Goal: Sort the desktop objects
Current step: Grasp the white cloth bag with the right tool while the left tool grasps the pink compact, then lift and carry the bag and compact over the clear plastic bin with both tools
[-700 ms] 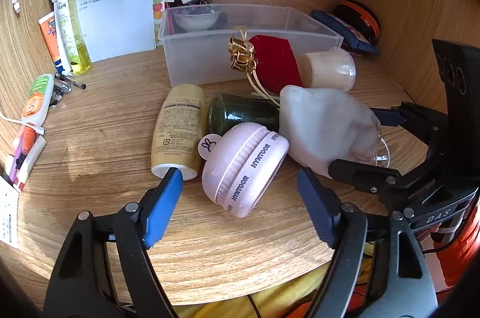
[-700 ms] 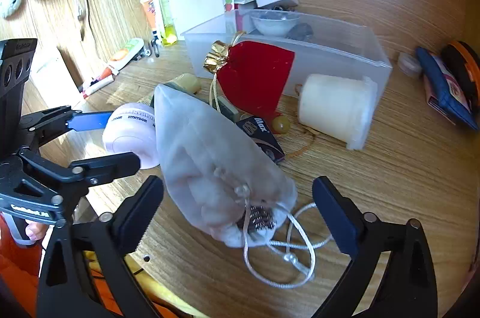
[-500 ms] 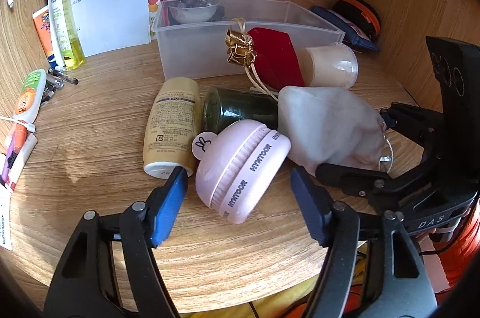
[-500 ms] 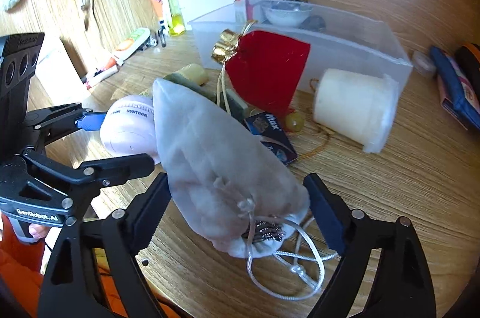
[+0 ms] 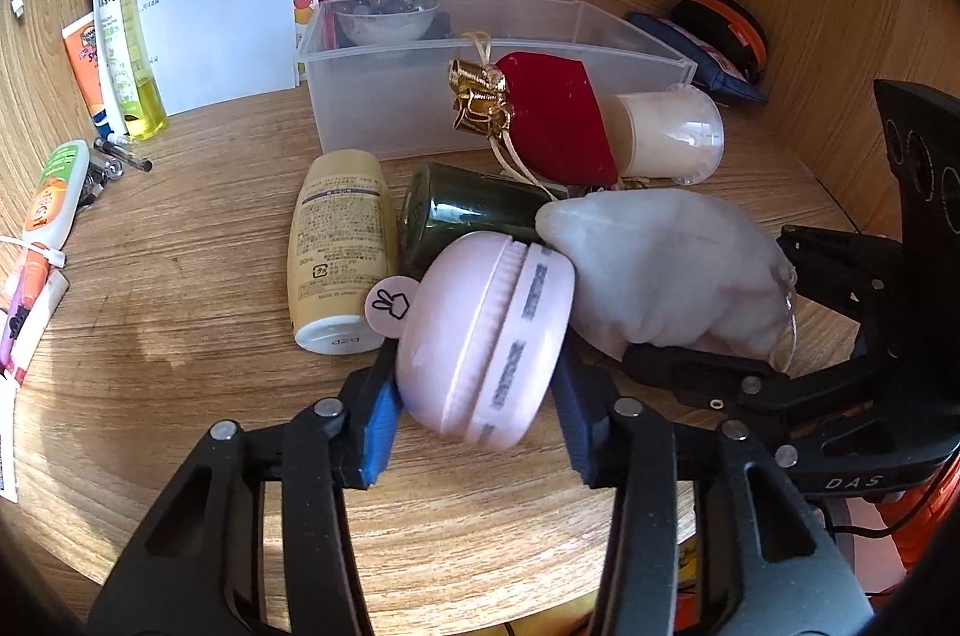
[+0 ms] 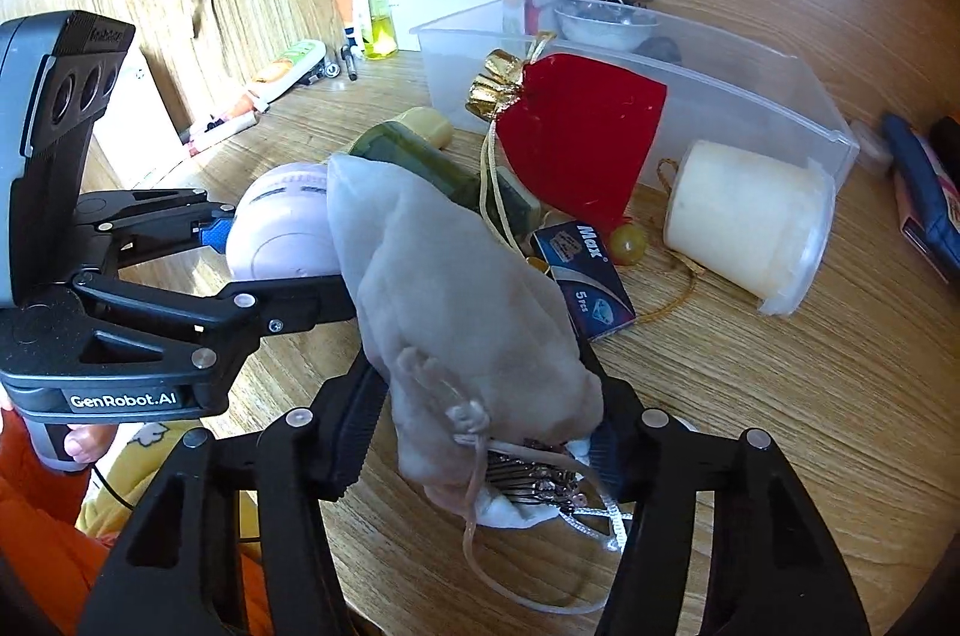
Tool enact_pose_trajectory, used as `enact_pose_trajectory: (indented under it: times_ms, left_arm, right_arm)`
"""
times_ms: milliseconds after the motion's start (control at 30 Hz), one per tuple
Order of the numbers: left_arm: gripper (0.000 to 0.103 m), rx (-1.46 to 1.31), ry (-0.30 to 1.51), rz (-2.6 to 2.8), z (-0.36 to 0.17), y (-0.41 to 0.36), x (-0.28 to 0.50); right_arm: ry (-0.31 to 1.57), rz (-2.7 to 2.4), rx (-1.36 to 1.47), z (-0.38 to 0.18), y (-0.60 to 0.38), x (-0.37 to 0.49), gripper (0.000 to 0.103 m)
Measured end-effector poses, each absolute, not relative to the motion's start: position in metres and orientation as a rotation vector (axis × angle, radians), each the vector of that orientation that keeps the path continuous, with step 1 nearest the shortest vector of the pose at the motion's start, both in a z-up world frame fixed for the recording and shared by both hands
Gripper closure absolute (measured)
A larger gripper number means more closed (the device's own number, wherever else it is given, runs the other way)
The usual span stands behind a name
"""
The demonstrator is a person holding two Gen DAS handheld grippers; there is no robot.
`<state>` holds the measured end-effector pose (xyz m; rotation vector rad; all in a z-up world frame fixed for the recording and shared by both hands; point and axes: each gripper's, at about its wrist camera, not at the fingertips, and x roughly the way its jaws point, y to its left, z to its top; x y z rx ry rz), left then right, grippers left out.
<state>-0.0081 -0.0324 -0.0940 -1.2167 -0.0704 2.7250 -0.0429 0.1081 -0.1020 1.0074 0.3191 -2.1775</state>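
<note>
In front of the clear bin [image 5: 498, 96], the left gripper [image 5: 474, 414] clamps a pink round case [image 5: 480, 336] while the right gripper [image 6: 486, 426] clamps the white drawstring pouch [image 6: 456, 288] beside it on the desk [image 5: 180, 246].

Wooden desk [image 5: 180, 276] is being loaded with clutter: clear bin [image 5: 384, 120], cream bottle [image 5: 339, 240] and green bottle [image 5: 468, 210] lying flat, pink case [image 5: 480, 336], white pouch [image 5: 672, 282], toppled cup [image 5: 666, 135], blue box [image 6: 585, 279].
</note>
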Motion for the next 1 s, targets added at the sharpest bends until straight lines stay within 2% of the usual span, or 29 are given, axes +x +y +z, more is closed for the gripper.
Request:
enact_pose_trajectory:
  times_ms: [467,500,533,1000]
  left_arm:
    - [0.062,-1.146,-0.085,2.761,-0.078,-0.029,0.003]
    - [0.062,-1.14,-0.084,2.766,-0.076,-0.029,0.005]
    - [0.062,-1.135,-0.08,2.774,-0.074,-0.029,0.006]
    - [0.062,-1.043,-0.099,2.844,-0.043,-0.036,0.01]
  right_arm:
    - [0.198,-2.234,1.016,-0.08,0.136,-0.038,0.05]
    - [0.192,-2.239,1.014,-0.079,0.138,-0.037,0.058]
    - [0.188,-2.238,1.011,-0.077,0.14,-0.037,0.074]
    - [0.189,-2.295,0.931,-0.047,0.152,-0.036,0.078]
